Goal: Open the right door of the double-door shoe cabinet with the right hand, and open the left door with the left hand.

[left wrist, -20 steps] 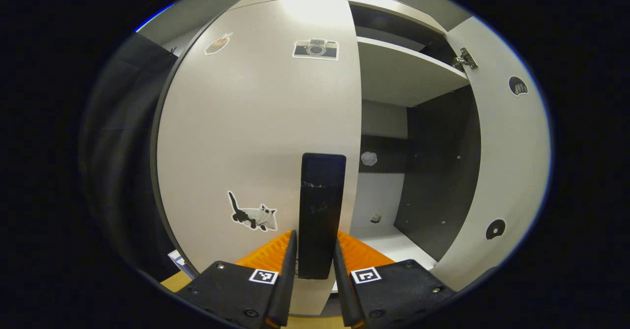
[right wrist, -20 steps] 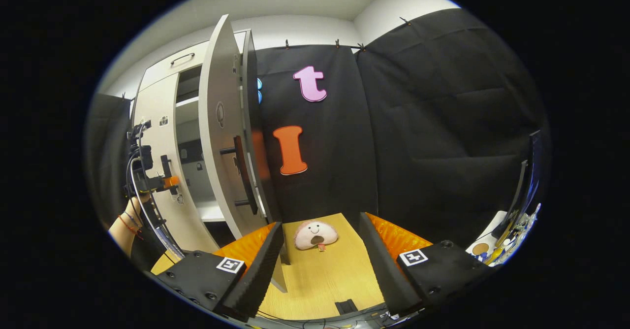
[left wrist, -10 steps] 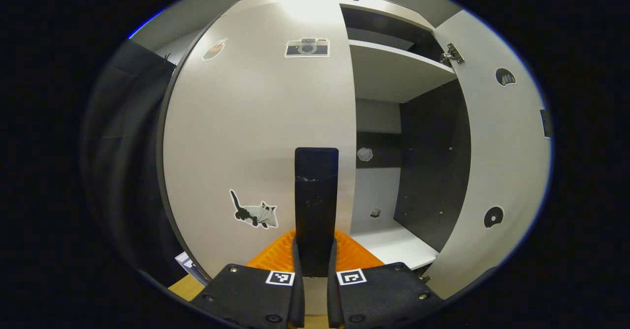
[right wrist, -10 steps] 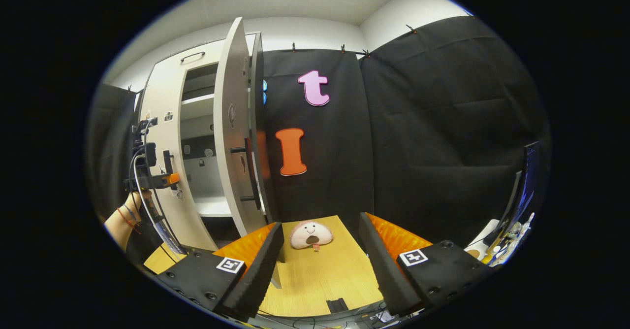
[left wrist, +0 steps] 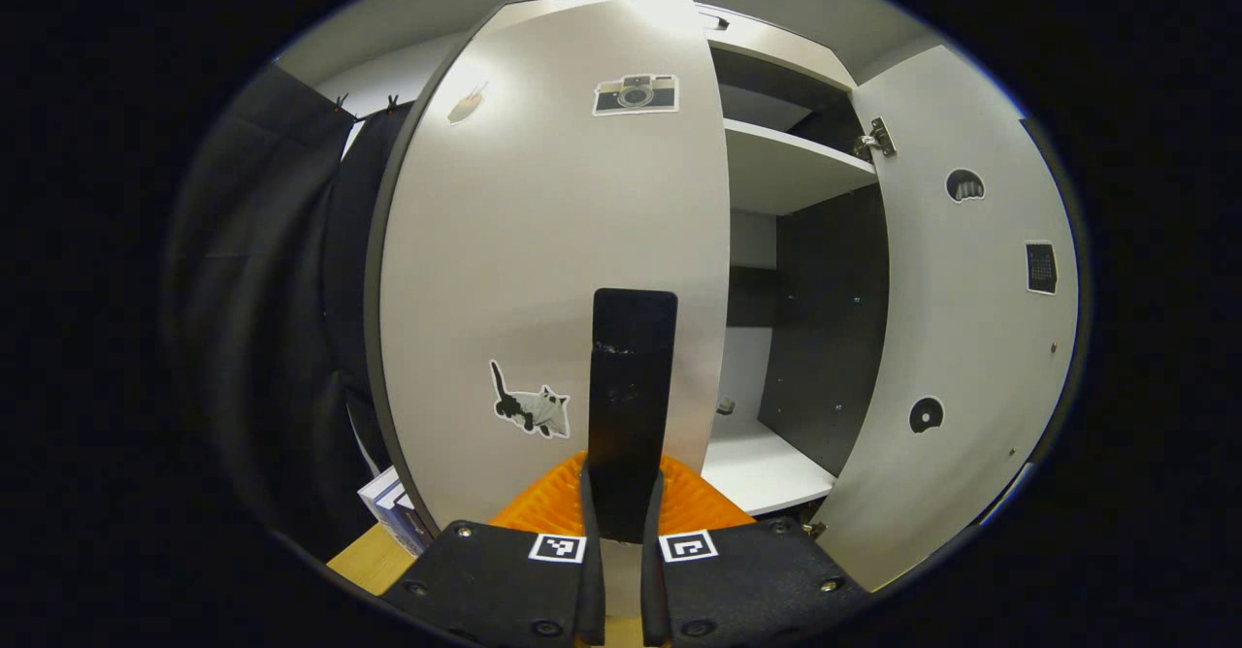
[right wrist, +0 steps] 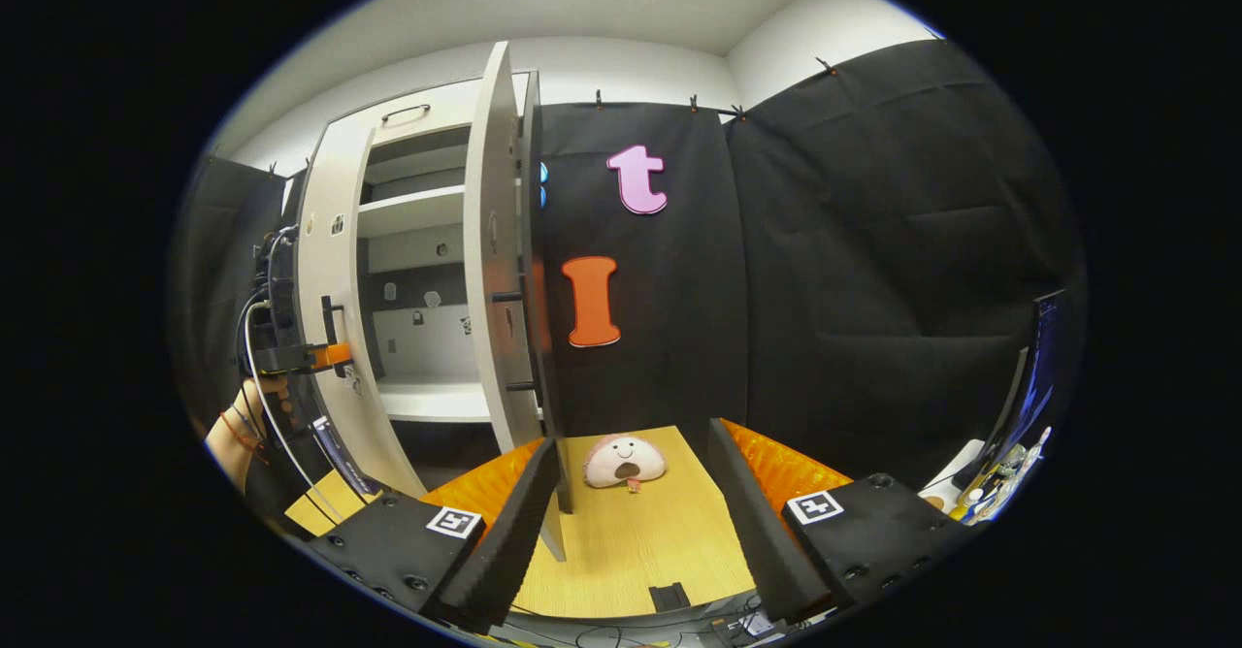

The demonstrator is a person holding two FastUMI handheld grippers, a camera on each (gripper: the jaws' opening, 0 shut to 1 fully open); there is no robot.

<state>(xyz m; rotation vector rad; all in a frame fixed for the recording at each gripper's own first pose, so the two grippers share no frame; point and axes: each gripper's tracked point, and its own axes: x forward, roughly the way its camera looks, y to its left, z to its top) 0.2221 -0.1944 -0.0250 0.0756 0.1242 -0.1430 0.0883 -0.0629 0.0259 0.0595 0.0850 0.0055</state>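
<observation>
My left gripper has its fingers clamped on the dark vertical handle of the left door, and over the last second that door has swung out from the cabinet: half a second ago it lay nearly flush with the cabinet front, and now its hinge edge has turned away so that black cloth shows past it on the left, with more of the shelf and the white floor of the compartment showing beside its free edge. In the right gripper view the left door stands at an angle, with my other gripper and hand on its handle. The right door is already wide open, edge-on to the camera, and my right gripper hangs back over the desk with its fingers apart and nothing between them, near a round stuffed toy. So I judge the right half of the job done and the left half under way; what remains is to carry the left door further round. I can read no brand or writing anywhere: the doors carry only picture stickers, a camera and a cat on the left door, and small dark shapes inside the right door.
</observation>
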